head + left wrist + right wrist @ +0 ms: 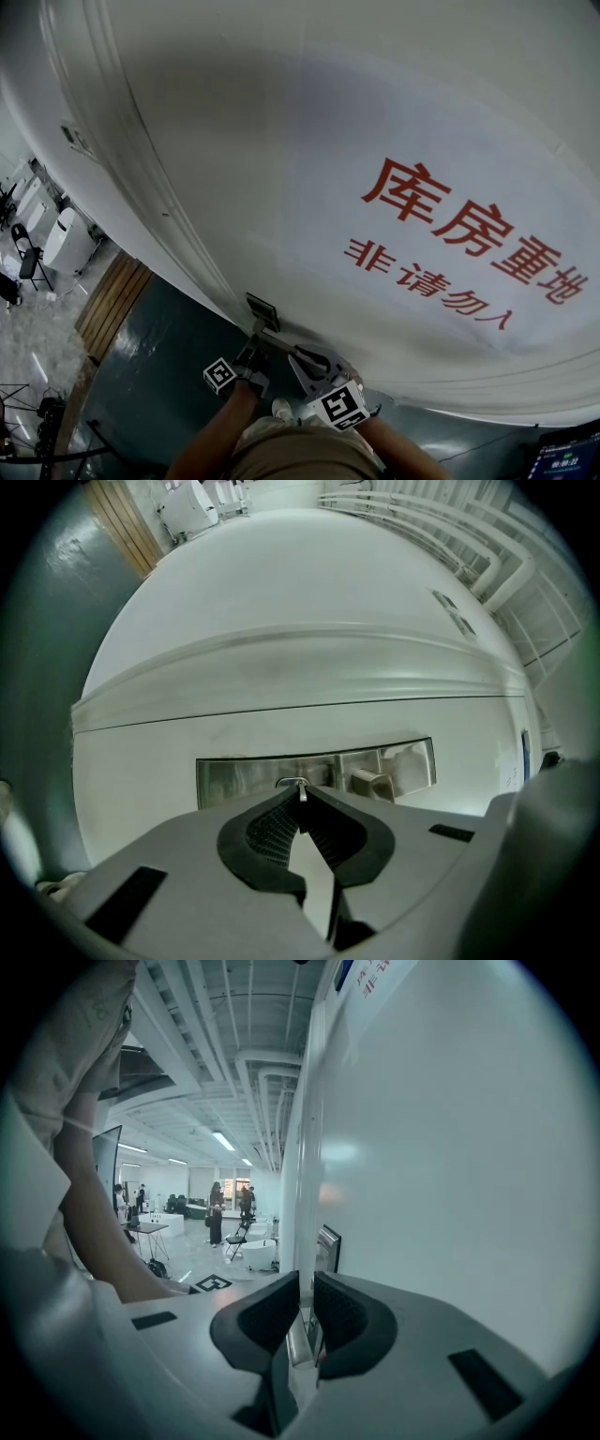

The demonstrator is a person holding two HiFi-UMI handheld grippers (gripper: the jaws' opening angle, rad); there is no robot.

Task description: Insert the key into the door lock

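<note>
The white door [281, 141] fills the head view, with its steel lock plate [262, 311] low down. In the left gripper view my left gripper [300, 791] is shut on a small metal key [301, 797]. The key's tip stands right at the keyhole [292, 782] in the lock plate [244, 778]. The door handle [373, 782] sticks out just right of it. My right gripper [307, 1283] lies along the door with its jaws drawn to a narrow slit on the metal door handle [298, 1340]. Both grippers [251, 361] [314, 373] sit side by side under the plate.
A white sign with red characters [469, 234] hangs on the door. The person's forearm [94, 1232] crosses the left of the right gripper view. Behind it is a hall with people [216, 1208], tables and chairs. Wooden boards [112, 300] lie on the floor at the left.
</note>
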